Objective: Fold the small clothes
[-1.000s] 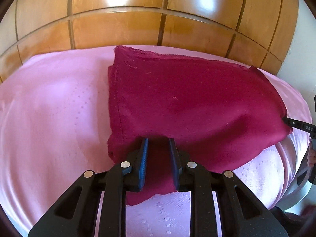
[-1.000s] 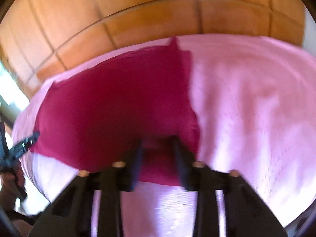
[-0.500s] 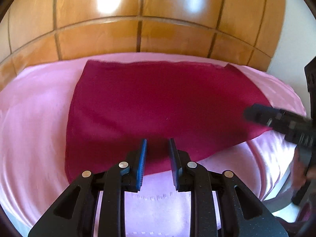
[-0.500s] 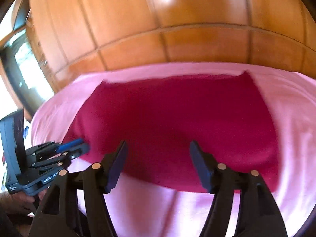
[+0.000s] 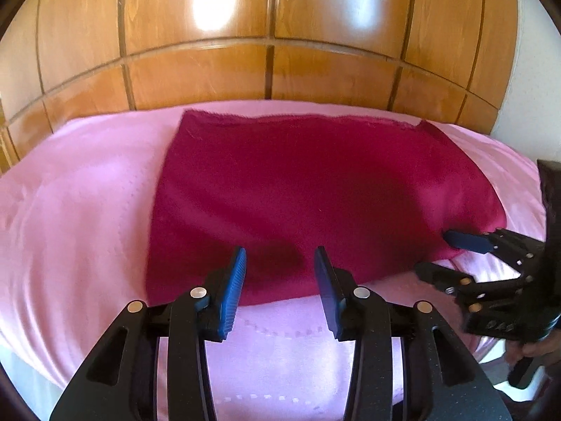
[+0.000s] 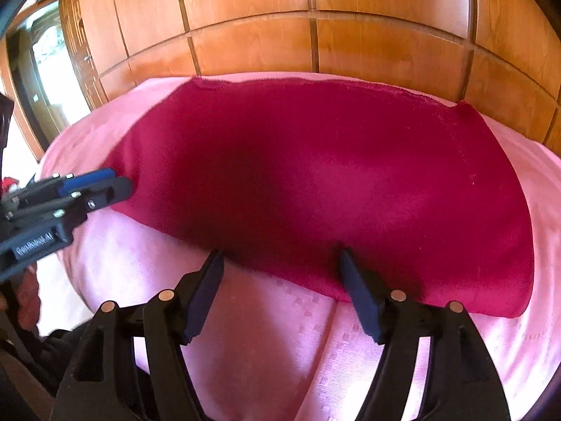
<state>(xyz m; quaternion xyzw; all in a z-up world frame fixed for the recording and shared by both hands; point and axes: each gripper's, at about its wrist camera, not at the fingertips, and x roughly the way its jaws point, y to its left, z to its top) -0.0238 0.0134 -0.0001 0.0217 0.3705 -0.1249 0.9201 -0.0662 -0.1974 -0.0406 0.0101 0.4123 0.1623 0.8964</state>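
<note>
A dark red cloth lies spread flat on the pink bed cover; it also shows in the right wrist view. My left gripper is open and empty, just above the cloth's near edge. My right gripper is open and empty over the near edge. The right gripper also shows at the right of the left wrist view, next to the cloth's near right corner. The left gripper shows at the left of the right wrist view, at the cloth's left corner.
A wooden panelled headboard stands behind the bed. A white wall is at the right. A window or mirror is at the far left of the right wrist view.
Both grippers have let go of the cloth's near edge and opened. They have pulled back, and the cloth now lies flat.
</note>
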